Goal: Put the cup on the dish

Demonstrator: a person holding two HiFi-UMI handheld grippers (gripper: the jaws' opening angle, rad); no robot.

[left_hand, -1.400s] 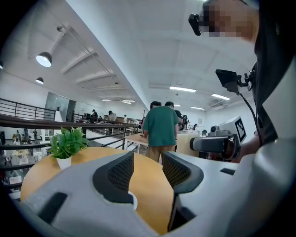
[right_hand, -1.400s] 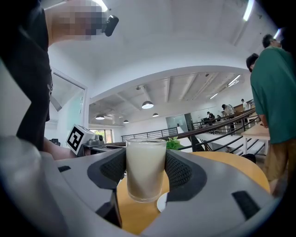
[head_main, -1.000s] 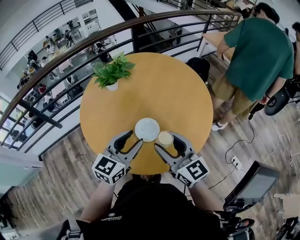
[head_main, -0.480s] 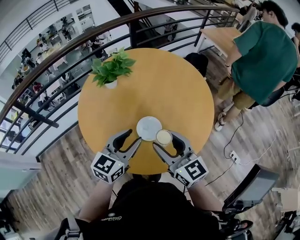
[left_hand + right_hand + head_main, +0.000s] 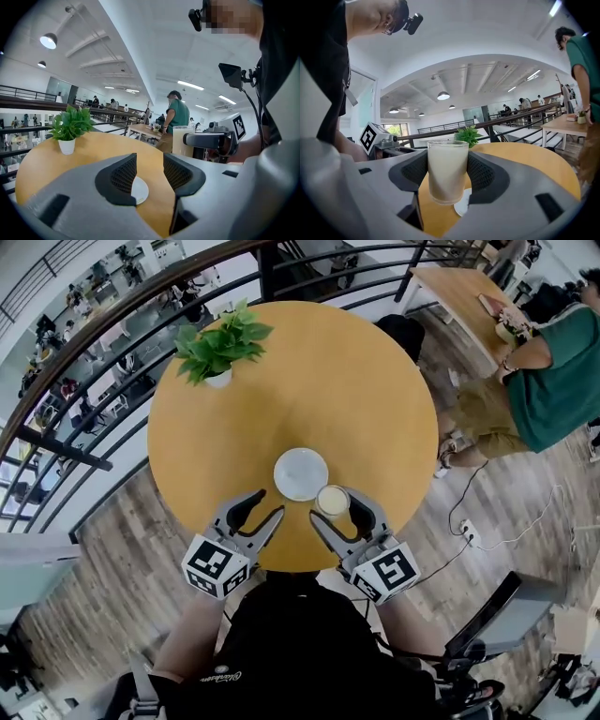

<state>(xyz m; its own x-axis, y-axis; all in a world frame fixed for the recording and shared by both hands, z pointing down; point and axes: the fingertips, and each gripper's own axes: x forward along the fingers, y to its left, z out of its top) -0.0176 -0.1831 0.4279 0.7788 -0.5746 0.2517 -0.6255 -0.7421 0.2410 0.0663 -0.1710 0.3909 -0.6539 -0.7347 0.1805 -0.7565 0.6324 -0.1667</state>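
Mezzanine with dark railing (image 5: 112,326) and plank floor; round wooden table (image 5: 309,381) at centre.
- Potted plant (image 5: 220,348): tabletop, 11 o'clock, near the rim.
- Dish (image 5: 300,474): white, empty, tabletop 6 o'clock.
- Cup (image 5: 332,500): pale, milky-looking, upright, just beside the dish at its 4 o'clock, not on it.
- Right gripper (image 5: 336,505): jaws set wide, pads pressed on both sides of the cup.
- Left gripper (image 5: 265,504): at the dish's 7 o'clock, jaws apart, nothing between them.
- Person in green shirt (image 5: 553,371): on the floor at 2 o'clock, well apart from the table.
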